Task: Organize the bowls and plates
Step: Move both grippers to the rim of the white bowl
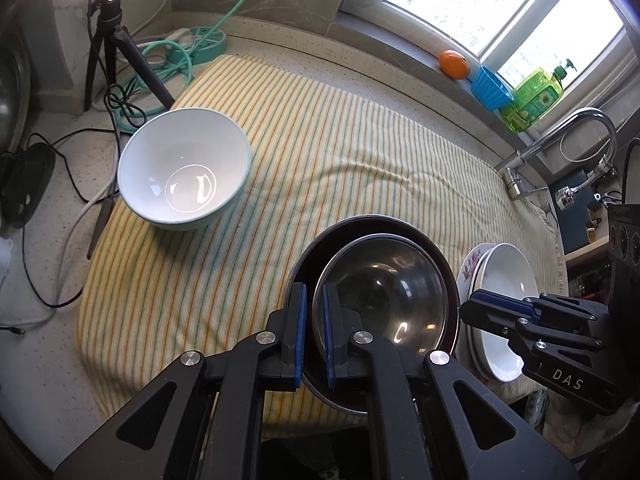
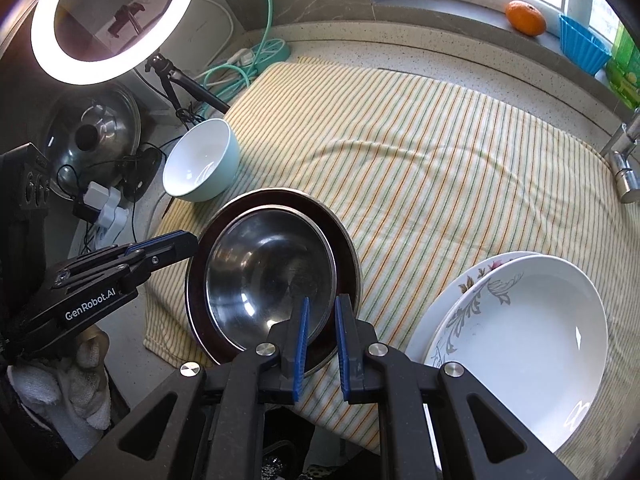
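A steel bowl (image 1: 384,280) (image 2: 272,276) sits inside a larger dark metal bowl (image 1: 320,248) (image 2: 344,240) on the striped towel (image 1: 320,128) (image 2: 440,152). My left gripper (image 1: 314,300) straddles the steel bowl's near left rim, jaws narrowly apart. My right gripper (image 2: 322,312) straddles the bowls' right rims, also narrowly apart. A white bowl with a pale blue outside (image 1: 184,168) (image 2: 200,160) stands at the towel's left. Two stacked white plates (image 1: 504,280) (image 2: 520,320), the lower one flowered, lie at the right.
A ring light on a tripod (image 2: 112,24) (image 1: 116,52), cables, a green hose (image 1: 180,56) and a pot lid (image 2: 96,132) crowd the left. An orange (image 1: 454,64), blue tub (image 1: 490,88) and soap bottle (image 1: 532,100) sit on the sill. A faucet (image 1: 568,136) is at the right.
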